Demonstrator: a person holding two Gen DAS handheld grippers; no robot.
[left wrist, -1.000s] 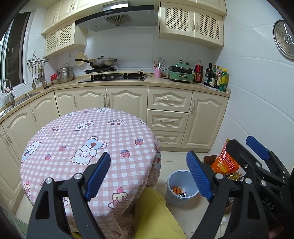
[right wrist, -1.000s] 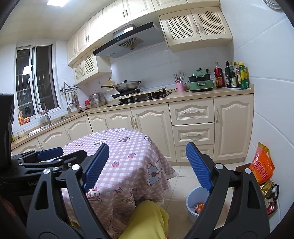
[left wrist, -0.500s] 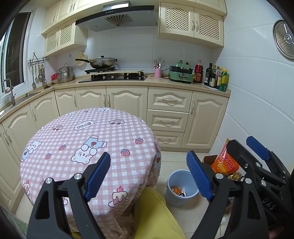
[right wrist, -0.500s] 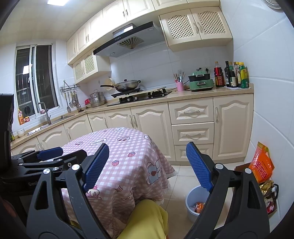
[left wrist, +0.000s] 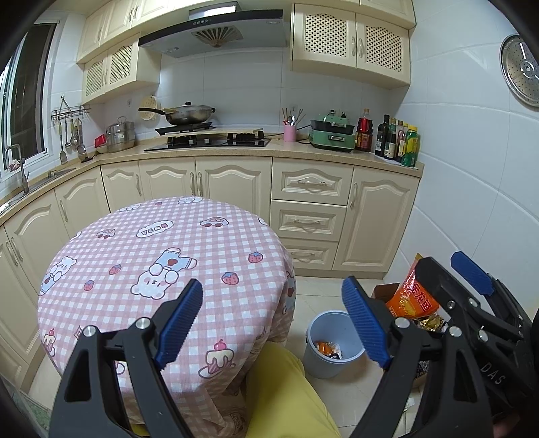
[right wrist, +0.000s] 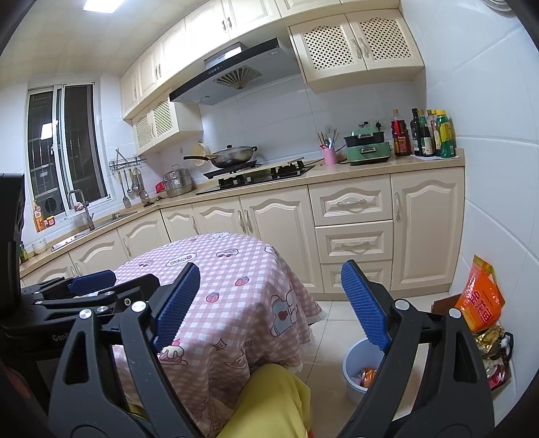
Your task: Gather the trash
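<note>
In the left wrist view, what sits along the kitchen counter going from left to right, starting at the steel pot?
Steel pot → wok on the stove → pink utensil cup → green electric cooker → row of bottles.

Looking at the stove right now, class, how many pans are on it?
1: the pan sits on the stove's back left burner. The other burners look bare.

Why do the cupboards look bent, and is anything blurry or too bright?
Left wrist view: fisheye bends the cabinets, corners go black, all sharp. Right wrist view: same curving, the ceiling light glares white, and the window is dark.
</note>
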